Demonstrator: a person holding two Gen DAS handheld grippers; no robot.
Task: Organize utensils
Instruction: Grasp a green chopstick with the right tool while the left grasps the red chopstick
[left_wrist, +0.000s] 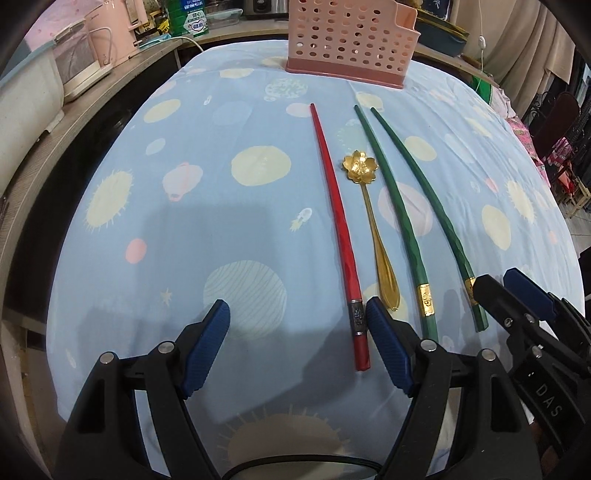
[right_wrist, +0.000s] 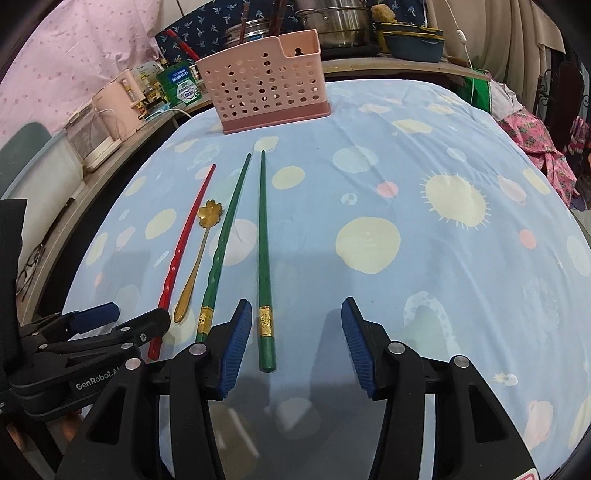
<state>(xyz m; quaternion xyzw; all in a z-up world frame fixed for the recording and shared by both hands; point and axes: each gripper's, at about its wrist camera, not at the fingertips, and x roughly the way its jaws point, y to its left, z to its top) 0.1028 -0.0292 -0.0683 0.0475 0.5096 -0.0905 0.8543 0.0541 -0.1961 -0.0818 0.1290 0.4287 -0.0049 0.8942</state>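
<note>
A blue cloth printed with pale suns and planets covers the worktop, and on it four utensils lie side by side, their thin ends pointing toward a pink holder full of round holes that stands upright at the far edge. From the left wrist view the row runs, left to right: a red chopstick, a gold spoon with a flower-shaped bowl, a green chopstick with a gold band near its thick end, and a second green chopstick banded the same way. The spoon lies between the red chopstick and the nearer green one, close to both but touching neither as far as can be seen. The left claw hangs low over the cloth with its blue-padded fingers well apart; the thick end of the red chopstick lies just inside its right finger, and nothing is pinched between the pads. The right claw is also apart, though less widely, and the thick end of the outer green chopstick lies between its fingers, just beside the left pad, with no pad pressing on it. Each claw shows at the edge of the other's view, the two standing near one another above the thick ends of the row. Behind the worktop are a shelf with pale appliances, a green packet and steel pots.
</note>
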